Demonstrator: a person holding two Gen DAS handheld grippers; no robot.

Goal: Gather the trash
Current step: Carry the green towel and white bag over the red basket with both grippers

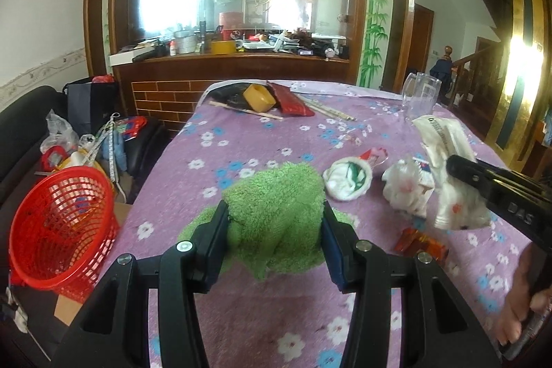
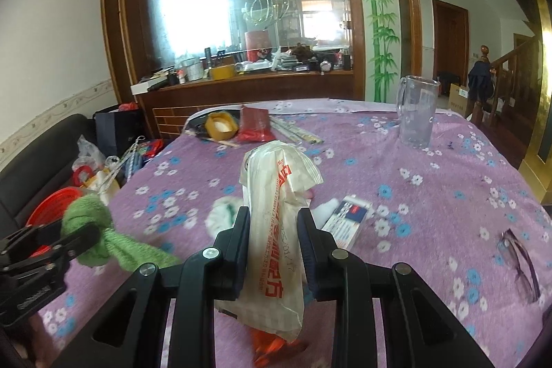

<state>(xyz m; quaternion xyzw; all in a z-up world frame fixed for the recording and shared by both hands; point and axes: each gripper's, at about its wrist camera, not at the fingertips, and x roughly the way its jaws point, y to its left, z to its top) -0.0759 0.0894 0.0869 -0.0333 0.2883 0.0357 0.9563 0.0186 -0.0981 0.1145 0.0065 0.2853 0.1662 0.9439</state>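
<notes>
My left gripper is shut on a fluffy green cloth, lifted over the purple flowered tablecloth. My right gripper is shut on a white plastic wrapper with red print, held upright above the table. From the left wrist view that wrapper hangs at the right in the right gripper. Crumpled white trash, a white plastic wad and a red packet lie on the cloth. A red mesh bin stands left of the table.
A clear plastic jug stands at the far right. A yellow tape roll, a red pouch and chopsticks lie at the far edge. Glasses and a blue-printed leaflet rest on the right. Clutter fills a black sofa.
</notes>
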